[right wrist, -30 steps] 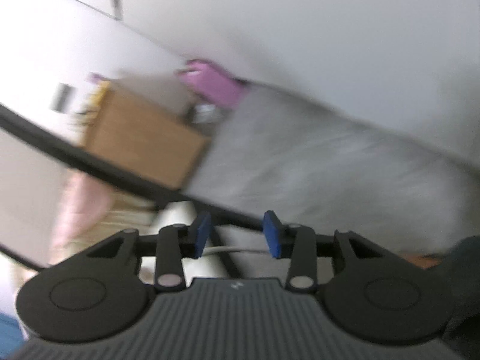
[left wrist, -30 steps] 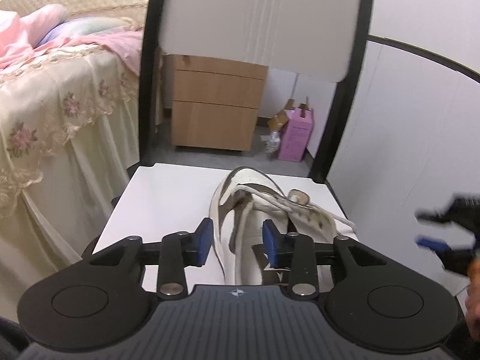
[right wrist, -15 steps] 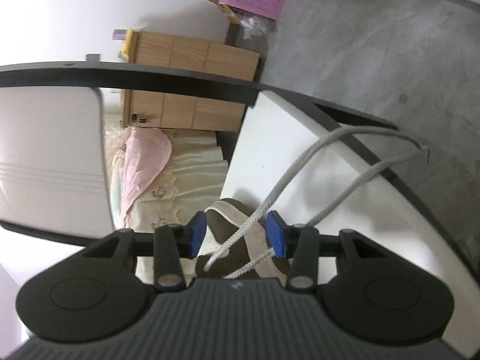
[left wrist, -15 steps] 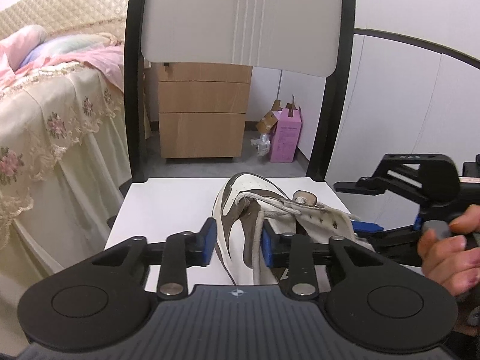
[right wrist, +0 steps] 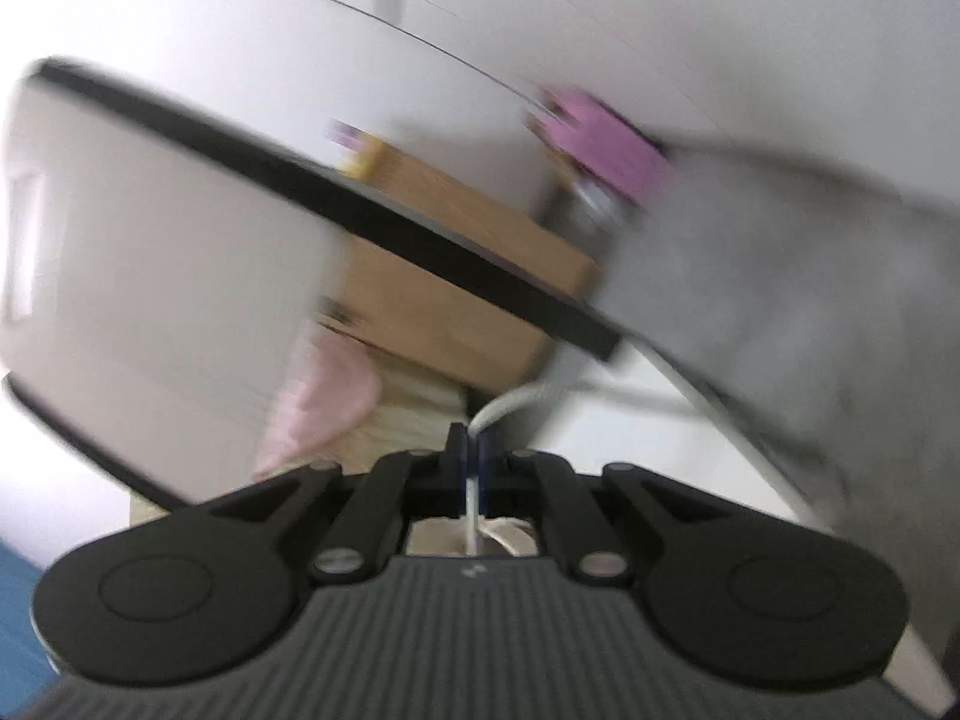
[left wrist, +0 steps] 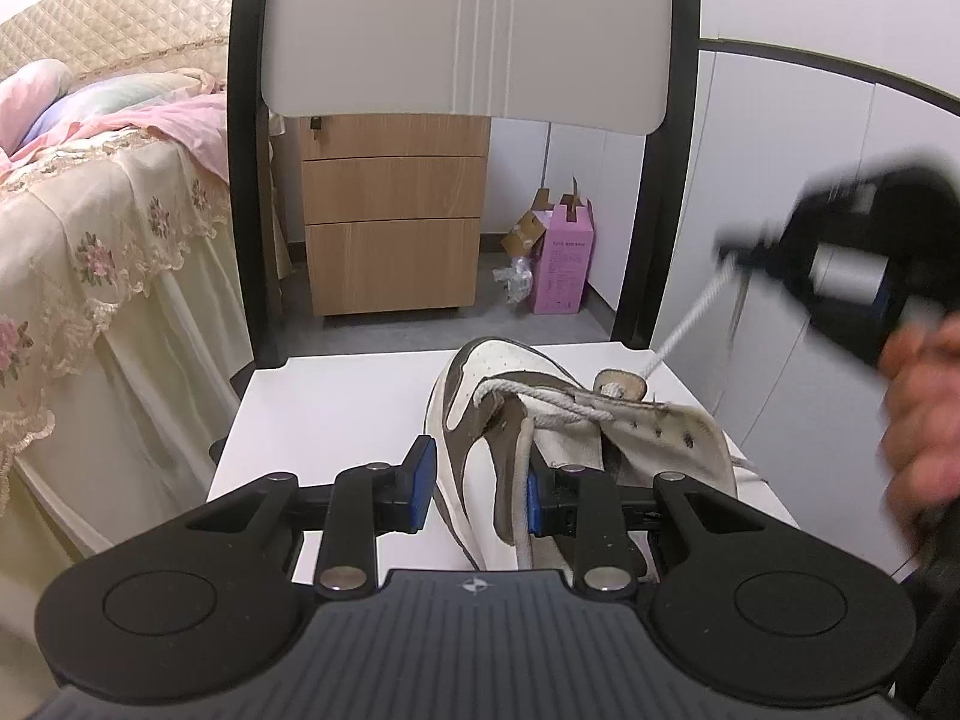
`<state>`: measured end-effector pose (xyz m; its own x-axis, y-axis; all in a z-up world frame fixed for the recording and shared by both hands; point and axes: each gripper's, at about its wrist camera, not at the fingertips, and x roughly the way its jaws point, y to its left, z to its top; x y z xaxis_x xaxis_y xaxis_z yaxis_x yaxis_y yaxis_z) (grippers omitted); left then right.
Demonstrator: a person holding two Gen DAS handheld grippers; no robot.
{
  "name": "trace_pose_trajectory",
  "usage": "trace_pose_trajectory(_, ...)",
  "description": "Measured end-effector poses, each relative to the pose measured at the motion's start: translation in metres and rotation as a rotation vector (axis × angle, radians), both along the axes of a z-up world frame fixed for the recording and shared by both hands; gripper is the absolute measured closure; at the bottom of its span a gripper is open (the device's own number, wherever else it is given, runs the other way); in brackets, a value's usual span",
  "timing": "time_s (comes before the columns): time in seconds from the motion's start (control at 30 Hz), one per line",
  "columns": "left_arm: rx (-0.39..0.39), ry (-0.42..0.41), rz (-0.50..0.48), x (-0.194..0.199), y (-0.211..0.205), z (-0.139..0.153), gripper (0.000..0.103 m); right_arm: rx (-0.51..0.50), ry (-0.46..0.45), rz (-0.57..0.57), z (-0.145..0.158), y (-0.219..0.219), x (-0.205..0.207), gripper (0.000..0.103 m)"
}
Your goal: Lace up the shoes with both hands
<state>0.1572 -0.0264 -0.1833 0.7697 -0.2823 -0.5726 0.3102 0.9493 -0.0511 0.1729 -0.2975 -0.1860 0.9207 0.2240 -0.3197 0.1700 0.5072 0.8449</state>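
Observation:
A white and brown shoe (left wrist: 480,372) lies on the white chair seat (left wrist: 336,420), toe pointing away. My left gripper (left wrist: 478,486) straddles the shoe's near side wall, and its blue pads press on that wall from both sides. A white lace (left wrist: 690,324) runs taut from the shoe's upper eyelets up to the right. There my right gripper (left wrist: 735,258), blurred and held by a hand (left wrist: 924,420), pinches it. In the right wrist view the right gripper (right wrist: 472,450) is shut on the lace (right wrist: 510,405), which passes between the pads.
The chair's white back (left wrist: 468,30) with black posts rises just behind the shoe. A bed (left wrist: 90,240) with a floral cover is on the left. A wooden drawer cabinet (left wrist: 390,228) and a pink box (left wrist: 567,264) stand on the grey floor beyond. White wall panels are on the right.
My right gripper has shut on the lace and swung up to the right, pulling it taut. The left gripper's pads have closed in slightly on the shoe's side.

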Motion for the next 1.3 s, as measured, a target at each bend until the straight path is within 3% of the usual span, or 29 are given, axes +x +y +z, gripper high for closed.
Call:
trace_pose_trajectory(0.17,0.0,0.01,0.006,0.002,0.001,-0.002,0.071,-0.164,-0.194,0.01,0.058,0.019,-0.006,0.099)
trace_pose_trajectory(0.3,0.0,0.019,0.01,0.004,0.001,-0.003,0.071,-0.26,-0.279,0.034,0.091,0.034,0.0,0.1)
trace_pose_trajectory(0.67,-0.017,0.036,0.02,0.006,0.007,-0.003,0.07,-0.099,-0.432,0.011,0.132,0.025,0.015,0.101)
trace_pose_trajectory(0.73,-0.027,0.035,0.025,0.005,0.011,-0.001,0.07,-0.113,-0.453,0.03,0.146,0.028,0.017,0.101)
trace_pose_trajectory(0.9,-0.07,0.002,0.013,-0.004,0.017,0.013,0.067,-0.304,-0.438,0.139,0.168,0.052,-0.003,0.101)
trace_pose_trajectory(0.97,-0.094,-0.043,-0.015,-0.012,0.018,0.021,0.065,-0.302,-0.414,0.174,0.166,0.054,-0.012,0.101)
trace_pose_trajectory(1.03,-0.133,-0.113,-0.051,-0.022,0.019,0.032,0.052,-0.285,-0.382,0.203,0.163,0.054,-0.02,0.101)
trace_pose_trajectory(1.2,-0.251,-0.256,-0.244,-0.046,0.012,0.053,0.05,-0.195,-0.273,0.235,0.139,0.047,-0.041,0.101)
trace_pose_trajectory(1.3,-0.273,-0.301,-0.287,-0.056,0.002,0.058,0.05,-0.124,-0.202,0.248,0.118,0.043,-0.052,0.101)
